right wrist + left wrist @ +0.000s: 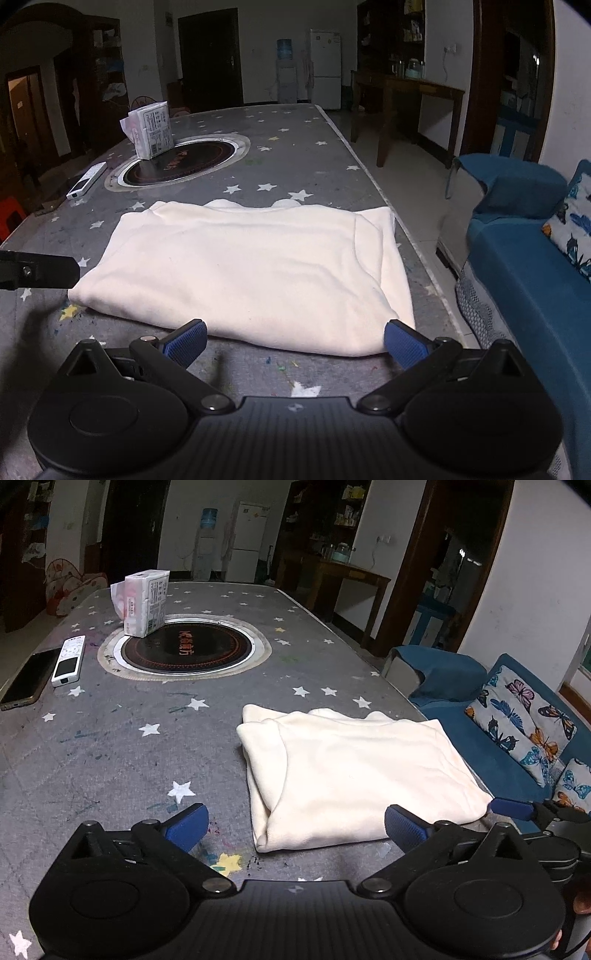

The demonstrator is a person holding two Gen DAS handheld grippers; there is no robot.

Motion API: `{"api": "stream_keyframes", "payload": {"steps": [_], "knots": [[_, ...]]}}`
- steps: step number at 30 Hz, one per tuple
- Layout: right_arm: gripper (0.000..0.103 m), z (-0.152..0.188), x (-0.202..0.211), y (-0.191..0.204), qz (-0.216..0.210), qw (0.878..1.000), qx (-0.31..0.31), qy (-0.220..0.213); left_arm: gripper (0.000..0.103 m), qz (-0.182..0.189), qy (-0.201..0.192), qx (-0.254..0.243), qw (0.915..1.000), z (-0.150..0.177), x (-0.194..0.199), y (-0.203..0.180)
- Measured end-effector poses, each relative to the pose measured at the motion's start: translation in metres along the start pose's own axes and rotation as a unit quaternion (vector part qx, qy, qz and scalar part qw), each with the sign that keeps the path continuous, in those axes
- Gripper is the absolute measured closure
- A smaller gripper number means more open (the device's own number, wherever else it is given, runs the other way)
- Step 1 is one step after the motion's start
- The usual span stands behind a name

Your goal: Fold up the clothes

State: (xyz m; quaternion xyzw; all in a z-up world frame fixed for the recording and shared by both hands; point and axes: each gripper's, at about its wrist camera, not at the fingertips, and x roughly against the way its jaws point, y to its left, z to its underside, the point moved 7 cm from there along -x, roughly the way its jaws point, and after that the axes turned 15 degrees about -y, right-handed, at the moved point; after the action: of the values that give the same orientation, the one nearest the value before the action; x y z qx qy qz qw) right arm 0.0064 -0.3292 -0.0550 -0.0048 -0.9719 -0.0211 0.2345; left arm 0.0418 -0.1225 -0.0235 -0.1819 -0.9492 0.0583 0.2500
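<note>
A cream garment [354, 771] lies folded into a flat rectangle on the grey star-patterned table [122, 746]. In the right wrist view the garment [251, 269] fills the middle of the table [306, 166]. My left gripper [295, 827] stands open just in front of the garment's near left corner, with nothing between its blue pads. Open as well, my right gripper [295, 345] hovers at the garment's near right edge without pressing on the cloth. One finger of the right gripper [511, 808] shows at the garment's right corner. The left gripper's finger [40, 271] appears at the left edge.
A round black hotplate [188, 648] is set into the table's middle, with a tissue pack [146, 603] on its rim. A white remote [68, 661] and a dark phone [27, 677] lie at the left edge. A blue sofa [528, 266] with butterfly cushions [524, 720] stands right of the table.
</note>
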Motion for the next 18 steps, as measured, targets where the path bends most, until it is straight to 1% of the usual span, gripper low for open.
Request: {"api": "stream_keyframes", "payload": {"steps": [5, 10, 13, 18], "knots": [[0.0, 0.001, 0.003, 0.001, -0.002, 1.0, -0.005, 0.0, 0.0, -0.006, 0.006, -0.003, 1.0, 0.004, 0.001, -0.001], [0.0, 0.002, 0.006, 0.002, 0.005, 1.0, 0.004, -0.004, 0.0, -0.015, 0.001, -0.01, 0.9998, 0.005, 0.004, -0.002], [0.0, 0.003, 0.008, 0.003, 0.002, 1.0, -0.001, -0.004, 0.0, -0.014, 0.001, -0.017, 0.9998, 0.007, 0.006, -0.005], [0.0, 0.003, 0.011, 0.003, 0.004, 1.0, -0.004, -0.007, 0.0, -0.016, 0.004, -0.011, 0.9998, 0.009, 0.006, -0.006]]}}
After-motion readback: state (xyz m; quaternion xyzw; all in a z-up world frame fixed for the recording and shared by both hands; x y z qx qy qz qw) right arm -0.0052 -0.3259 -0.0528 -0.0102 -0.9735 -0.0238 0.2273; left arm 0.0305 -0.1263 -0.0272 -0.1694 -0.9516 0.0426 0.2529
